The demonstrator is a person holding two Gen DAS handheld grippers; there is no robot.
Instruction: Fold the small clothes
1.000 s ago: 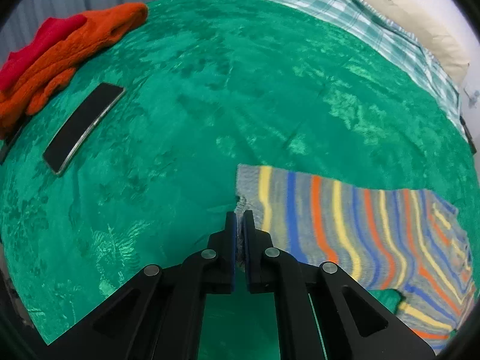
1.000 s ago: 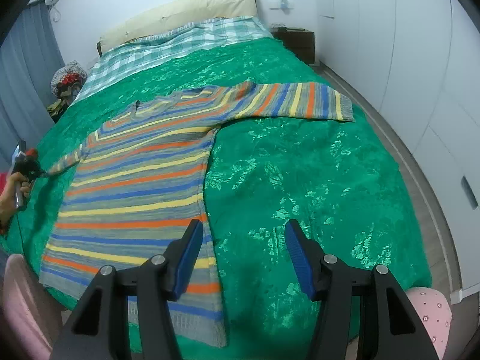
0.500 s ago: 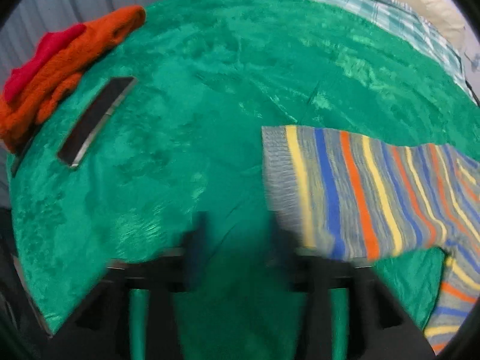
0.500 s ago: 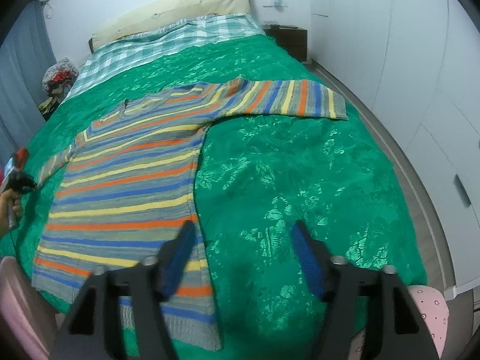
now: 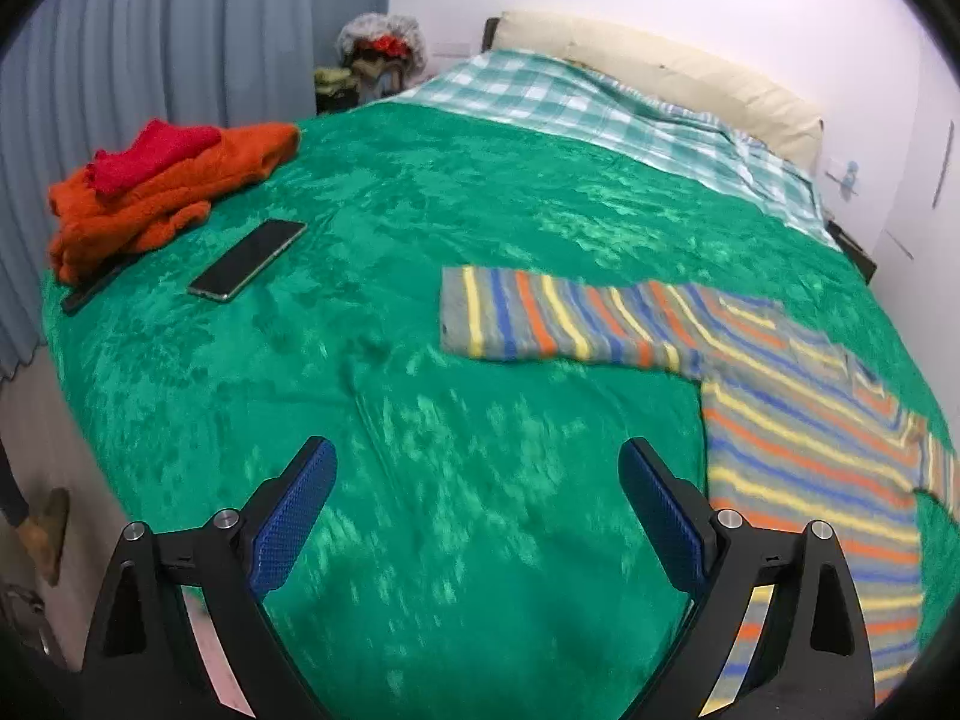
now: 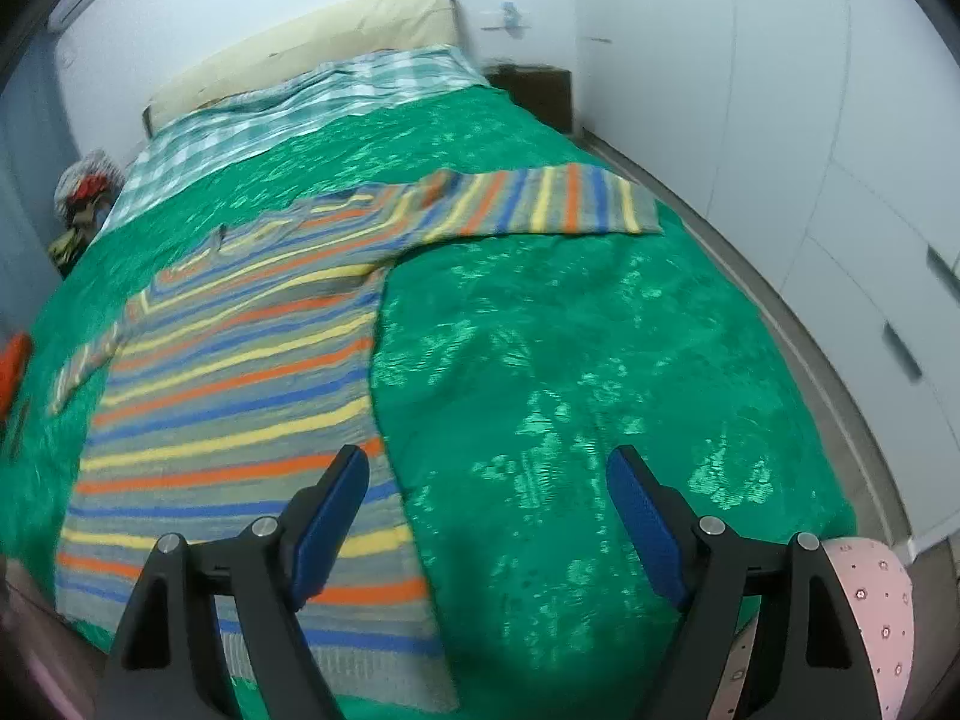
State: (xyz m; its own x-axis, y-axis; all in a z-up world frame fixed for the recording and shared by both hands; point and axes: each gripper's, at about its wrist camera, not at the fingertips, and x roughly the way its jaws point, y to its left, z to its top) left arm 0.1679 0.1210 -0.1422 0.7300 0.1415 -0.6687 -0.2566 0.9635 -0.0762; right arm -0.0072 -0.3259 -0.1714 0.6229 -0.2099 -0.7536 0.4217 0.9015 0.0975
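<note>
A striped sweater [image 6: 240,372], grey with yellow, blue and orange bands, lies flat on the green bedspread [image 6: 570,360], both sleeves spread out sideways. Its one sleeve [image 5: 540,324] lies ahead of my left gripper [image 5: 477,510], well apart from it. The left jaws are opening wide with only bedspread [image 5: 420,210] between them. My right gripper [image 6: 486,510] hovers over the sweater's lower right edge, its jaws also opening, nothing pinched between them. The other sleeve [image 6: 540,204] reaches toward the bed's right side.
A heap of orange and red clothes [image 5: 156,192] and a dark phone [image 5: 249,258] lie at the bed's left side. A checked blanket [image 5: 588,108] and pillow [image 5: 660,66] sit at the head. White wardrobe doors [image 6: 840,180] line the right; a pink dotted cloth [image 6: 870,594] lies at the bed's corner.
My left gripper let go of the sleeve cuff, opened wide and pulled back from it; the sleeve now lies flat. The right gripper's jaws spread wider, staying in place.
</note>
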